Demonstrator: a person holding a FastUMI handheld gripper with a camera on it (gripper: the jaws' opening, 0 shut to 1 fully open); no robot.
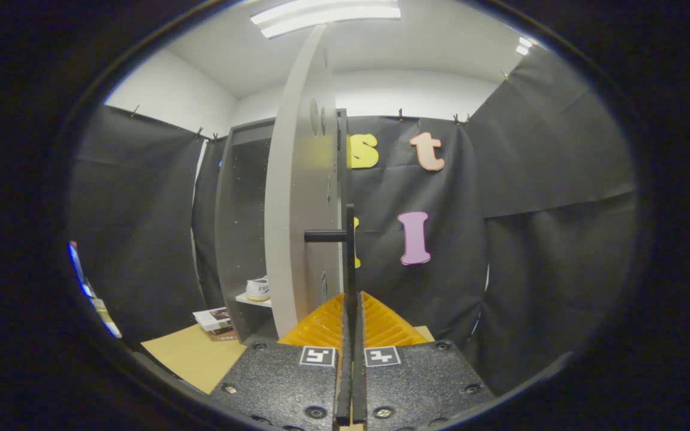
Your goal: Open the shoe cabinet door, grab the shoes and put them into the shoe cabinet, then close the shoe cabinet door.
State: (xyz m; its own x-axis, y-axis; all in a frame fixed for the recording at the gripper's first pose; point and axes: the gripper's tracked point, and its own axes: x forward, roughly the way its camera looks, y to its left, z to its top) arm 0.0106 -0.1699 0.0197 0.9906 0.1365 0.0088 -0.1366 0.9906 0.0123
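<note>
Fingers (351, 311) pinch the door (303, 197) handle (350, 251) from both sides. Inside the cabinet (240, 221), a shoe (258, 290) sits on a shelf.

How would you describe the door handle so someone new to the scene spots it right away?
Start at the tall grey shoe cabinet against the black cloth wall, then its open door, seen nearly edge-on. The handle is the thin black vertical bar standing off the door on a short black peg, just ahead of the gripper, whose fingers are closed on it. Nothing else nearby is a black bar.
</note>
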